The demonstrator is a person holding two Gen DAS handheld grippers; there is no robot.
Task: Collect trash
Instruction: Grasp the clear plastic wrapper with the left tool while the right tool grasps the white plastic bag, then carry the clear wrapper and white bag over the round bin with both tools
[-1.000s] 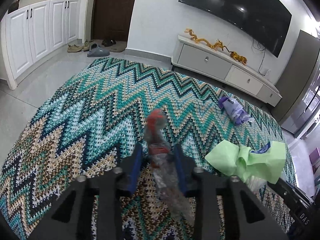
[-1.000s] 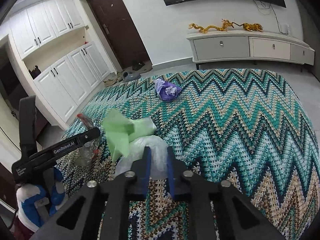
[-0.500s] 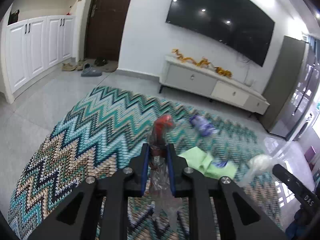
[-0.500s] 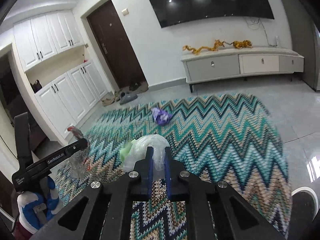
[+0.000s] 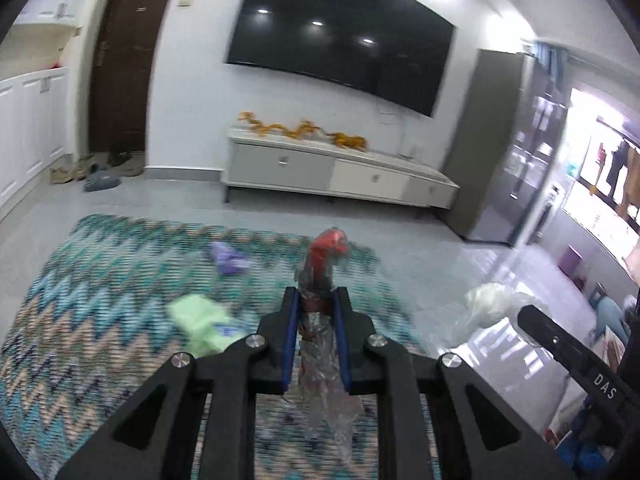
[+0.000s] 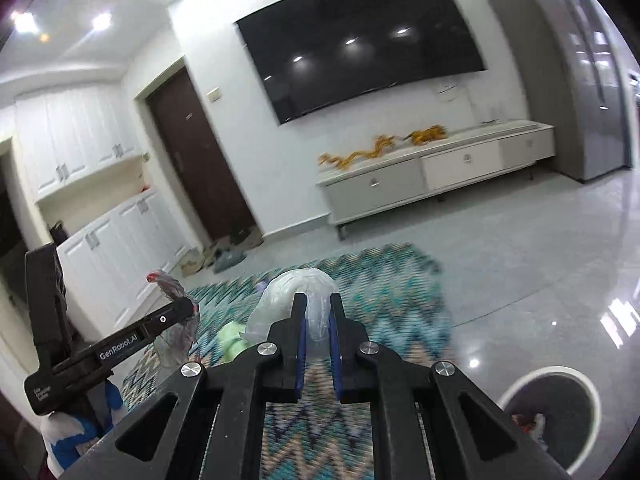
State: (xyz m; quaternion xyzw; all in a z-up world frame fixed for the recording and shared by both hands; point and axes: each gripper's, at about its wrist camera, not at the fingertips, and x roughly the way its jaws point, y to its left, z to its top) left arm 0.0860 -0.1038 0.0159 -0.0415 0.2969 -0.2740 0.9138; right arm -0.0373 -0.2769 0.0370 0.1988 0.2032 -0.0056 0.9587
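Carrying both loads clear of the rug, the left gripper clamps a crumpled red-tipped wrapper and the right gripper a white plastic bag, best released over what looks like a bin.

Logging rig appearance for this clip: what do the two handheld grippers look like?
Both are matte black, with angular linkage arms, silver pivot screws and blue-padded jaws. The left gripper carries white "GenRobot.AI" lettering on its side; the right gripper shows "DAS". No cables visible.
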